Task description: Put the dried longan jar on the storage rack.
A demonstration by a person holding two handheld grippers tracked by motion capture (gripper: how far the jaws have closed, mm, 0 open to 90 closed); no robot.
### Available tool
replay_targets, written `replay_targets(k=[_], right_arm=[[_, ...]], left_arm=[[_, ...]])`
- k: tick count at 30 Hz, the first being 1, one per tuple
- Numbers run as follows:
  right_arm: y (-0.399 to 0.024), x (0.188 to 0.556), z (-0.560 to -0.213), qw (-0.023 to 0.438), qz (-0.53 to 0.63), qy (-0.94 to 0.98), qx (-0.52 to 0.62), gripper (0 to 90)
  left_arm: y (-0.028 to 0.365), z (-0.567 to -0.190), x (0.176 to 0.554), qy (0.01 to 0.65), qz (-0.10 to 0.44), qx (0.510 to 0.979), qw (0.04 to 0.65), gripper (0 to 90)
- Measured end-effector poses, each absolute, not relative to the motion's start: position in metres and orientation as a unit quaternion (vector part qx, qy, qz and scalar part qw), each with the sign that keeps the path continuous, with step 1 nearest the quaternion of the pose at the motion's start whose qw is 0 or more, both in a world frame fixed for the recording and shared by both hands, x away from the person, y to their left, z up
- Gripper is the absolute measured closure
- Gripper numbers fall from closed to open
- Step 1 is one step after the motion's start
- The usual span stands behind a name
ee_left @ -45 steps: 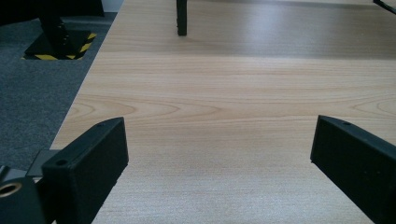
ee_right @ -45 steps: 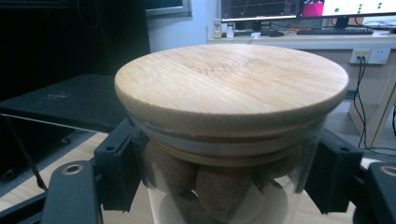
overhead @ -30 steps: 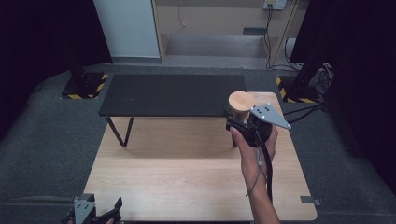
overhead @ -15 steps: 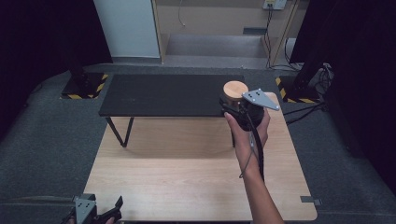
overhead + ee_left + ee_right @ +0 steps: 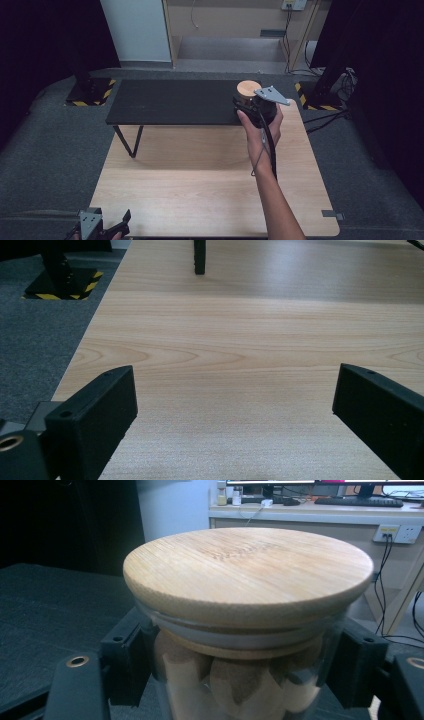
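While the right gripper (image 5: 248, 100) squeezes a glass jar (image 5: 240, 680) between its two black jaws, the jar sits just over the right end of a low black table (image 5: 170, 102). Its round wooden lid (image 5: 247, 570) is on top and looks flat and level. Through the glass you can see light brown lumps inside, but it is hard to tell what they are. The jaws press on both sides of the jar, just under the lid. From the high view, the hand (image 5: 260, 125) is wrapped around the gripper, and a black cable (image 5: 267, 145) hangs down along the arm.

Under the arm is a big, light wooden board (image 5: 200, 185). The black table stands at the far edge of it, on thin black legs (image 5: 131, 142). Grey carpet (image 5: 55, 150) lies all around. Two black stands with yellow and black stripes (image 5: 90, 92) sit by the far corners of the black table. Behind it are a pale wall and some wires (image 5: 290, 25) by a plug socket.

The left gripper (image 5: 102, 229) is low down at the near left corner of the board. Its jaws are wide apart, with bare wood between them.
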State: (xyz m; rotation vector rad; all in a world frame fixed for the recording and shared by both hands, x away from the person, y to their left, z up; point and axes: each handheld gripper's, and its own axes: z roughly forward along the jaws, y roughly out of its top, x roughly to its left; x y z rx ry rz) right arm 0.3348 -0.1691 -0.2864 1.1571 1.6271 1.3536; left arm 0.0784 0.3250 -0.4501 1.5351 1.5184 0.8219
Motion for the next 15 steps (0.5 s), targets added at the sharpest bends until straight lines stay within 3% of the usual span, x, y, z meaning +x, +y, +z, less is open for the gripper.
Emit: replay_targets(k=[15], right_arm=[[-0.158,0.347,-0.299,0.359,0.509,0.635,0.457,25.8]], left_arm=[[0.328,-0.451,0.078,0.603,0.324,0.607,0.405,3.0]])
